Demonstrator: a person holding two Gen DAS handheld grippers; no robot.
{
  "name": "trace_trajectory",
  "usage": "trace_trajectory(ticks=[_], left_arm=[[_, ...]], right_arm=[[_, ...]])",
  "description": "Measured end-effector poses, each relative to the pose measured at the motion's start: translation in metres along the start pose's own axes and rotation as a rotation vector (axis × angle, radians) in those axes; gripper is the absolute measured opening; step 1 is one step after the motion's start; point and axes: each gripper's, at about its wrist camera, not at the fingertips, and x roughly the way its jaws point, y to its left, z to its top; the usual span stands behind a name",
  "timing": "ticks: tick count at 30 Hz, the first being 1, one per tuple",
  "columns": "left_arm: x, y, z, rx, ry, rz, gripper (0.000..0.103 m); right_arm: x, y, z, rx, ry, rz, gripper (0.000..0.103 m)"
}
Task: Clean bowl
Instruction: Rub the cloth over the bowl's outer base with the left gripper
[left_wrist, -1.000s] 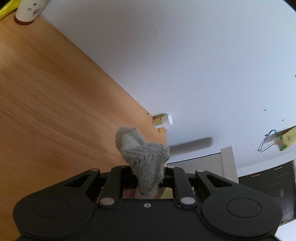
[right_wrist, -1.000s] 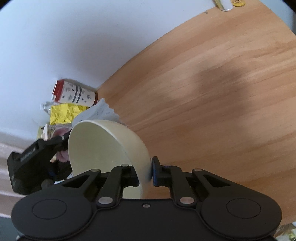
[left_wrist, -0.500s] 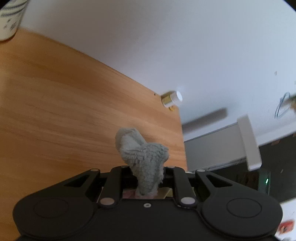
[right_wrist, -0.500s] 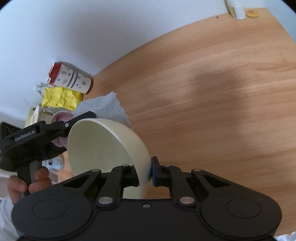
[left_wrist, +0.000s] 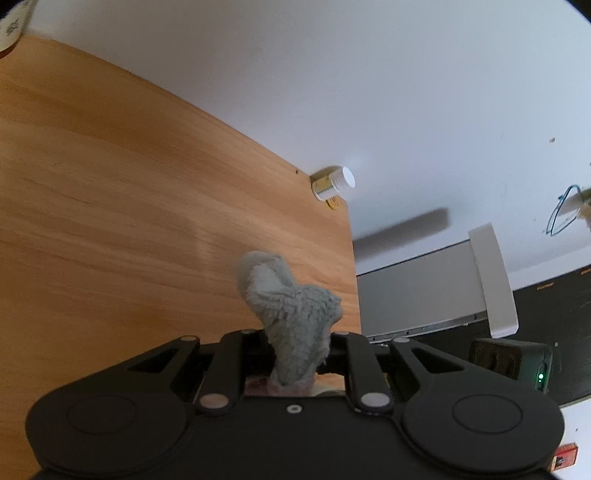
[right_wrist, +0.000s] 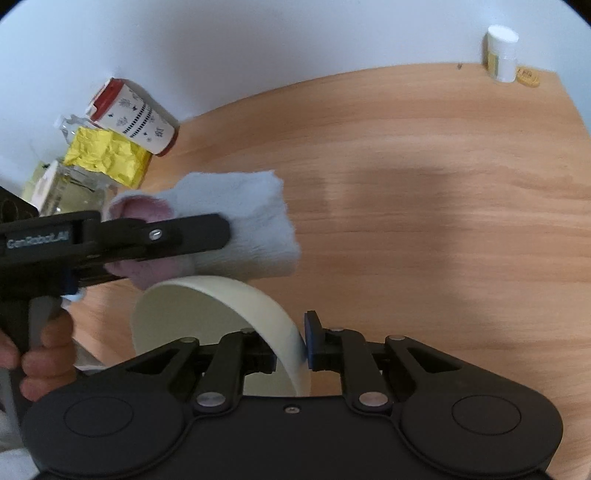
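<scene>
The right gripper is clamped on the rim of the cream bowl, held tipped on its side with the opening toward nine o'clock. Just above the rim, at eleven o'clock, the left gripper pinches a grey cloth tight. Beyond lies the wooden worktop, with a patterned cup at ten o'clock and a small white bottle at one o'clock.
</scene>
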Motion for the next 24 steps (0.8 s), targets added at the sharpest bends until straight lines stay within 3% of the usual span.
trace_trajectory(ticks=[7, 15, 24], left_arm=[[0.011, -0.005, 0.000, -0.008, 0.006, 0.009, 0.015], [0.035, -0.015, 0.008, 0.034, 0.102, 0.051, 0.015], [0.008, 0.015, 0.016, 0.011, 0.096, 0.132, 0.015]], right_arm=[[0.007, 0.000, 0.000, 0.023, 0.020, -0.010, 0.018], [0.014, 0.011, 0.002, -0.047, 0.039, -0.036, 0.018], [0.006, -0.003, 0.004, -0.027, 0.012, -0.052, 0.018]])
